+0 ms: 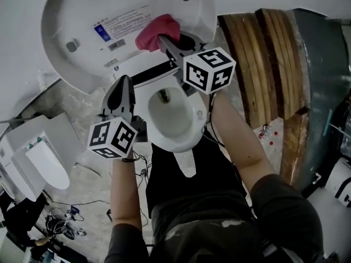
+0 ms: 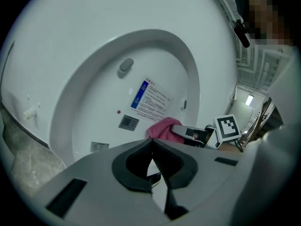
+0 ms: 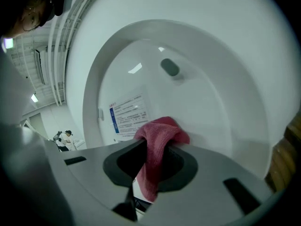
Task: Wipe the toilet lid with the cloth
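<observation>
- The toilet lid (image 1: 82,21) stands raised across the upper left of the head view. It is white and glossy, and its inner face is turned toward the camera.
- That face carries a printed label (image 1: 123,23) with a blue patch, some smaller stickers and two grey bumpers.
- The pink cloth (image 1: 156,32) sits bunched against the lid's inner face, just right of the label and near the hinge end.
- The right hand-held gripper (image 1: 163,38) is clamped on the cloth. In its own view the cloth (image 3: 160,131) runs down between the pads and hangs out below them.
- The left hand-held gripper (image 1: 123,82) is at centre left of the head view, below the lid. Its jaws are closed together with nothing between them, and the tips are apart from the lid.
- The open toilet bowl (image 1: 193,126) lies at centre frame, below the lid.
- The floor (image 1: 82,106) is mottled grey stone, with loose cables (image 1: 60,218) at the lower left.
- A second white toilet (image 1: 38,158) stands at the left edge.
- Wooden planks (image 1: 263,64) lean at the upper right, beside a grey-green panel.
</observation>
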A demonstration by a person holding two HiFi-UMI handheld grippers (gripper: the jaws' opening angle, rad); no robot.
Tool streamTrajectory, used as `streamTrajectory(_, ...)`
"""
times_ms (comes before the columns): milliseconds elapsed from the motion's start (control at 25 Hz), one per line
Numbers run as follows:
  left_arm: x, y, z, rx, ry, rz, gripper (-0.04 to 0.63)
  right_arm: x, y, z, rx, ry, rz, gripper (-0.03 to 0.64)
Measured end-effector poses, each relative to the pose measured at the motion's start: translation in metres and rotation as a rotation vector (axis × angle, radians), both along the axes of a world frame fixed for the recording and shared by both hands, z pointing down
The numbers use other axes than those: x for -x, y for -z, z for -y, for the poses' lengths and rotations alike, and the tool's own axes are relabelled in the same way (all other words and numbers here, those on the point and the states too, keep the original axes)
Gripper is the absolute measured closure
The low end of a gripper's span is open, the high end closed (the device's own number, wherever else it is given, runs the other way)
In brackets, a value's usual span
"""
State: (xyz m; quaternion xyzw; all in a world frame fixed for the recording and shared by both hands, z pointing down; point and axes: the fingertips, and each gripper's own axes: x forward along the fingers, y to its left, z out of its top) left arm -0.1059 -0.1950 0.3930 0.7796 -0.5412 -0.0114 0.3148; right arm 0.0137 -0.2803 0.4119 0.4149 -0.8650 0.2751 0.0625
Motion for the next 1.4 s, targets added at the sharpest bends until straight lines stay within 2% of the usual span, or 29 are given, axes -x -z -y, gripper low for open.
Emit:
streamTrajectory(200, -0.055, -0.007, 0.020, -0.009, -0.046, 0.004, 0.588, -0.050, -0.017, 0.005, 0.026, -0.050, -0.004, 0.561)
streamTrajectory(520, -0.088, -0.020, 0.017, 0.015, -0.052, -0.022, 0.588, -0.074, -0.036, -0.001, 0.080, -0.083, -0.034, 0.561)
streamTrajectory(720, -0.048, -0.019, 0.007, 0.014, -0.006, -0.001, 0.588, -0.038, -0.019, -0.009, 0.068, -0.048, -0.009, 0.561)
streamTrajectory(960, 0.028, -0.019, -0.015, 0.025, 0.080, 0.015, 0.588, 0.070, -0.018, -0.048, 0.072, 0.126, 0.014, 0.561)
streamTrajectory(1120, 0.071, -0.023, -0.032, 0.040, 0.102, 0.027, 0.588, 0.138, -0.022, -0.069, 0.054, 0.226, 0.003, 0.561)
streamTrajectory(1240, 0.096, -0.027, -0.041, 0.049, 0.107, 0.018, 0.588, 0.169, -0.032, -0.073, 0.057, 0.235, -0.018, 0.561)
streamTrajectory(1400, 0.116, -0.037, -0.052, 0.077, 0.084, 0.006, 0.588, 0.184, -0.041, -0.073, 0.075, 0.204, -0.011, 0.561)
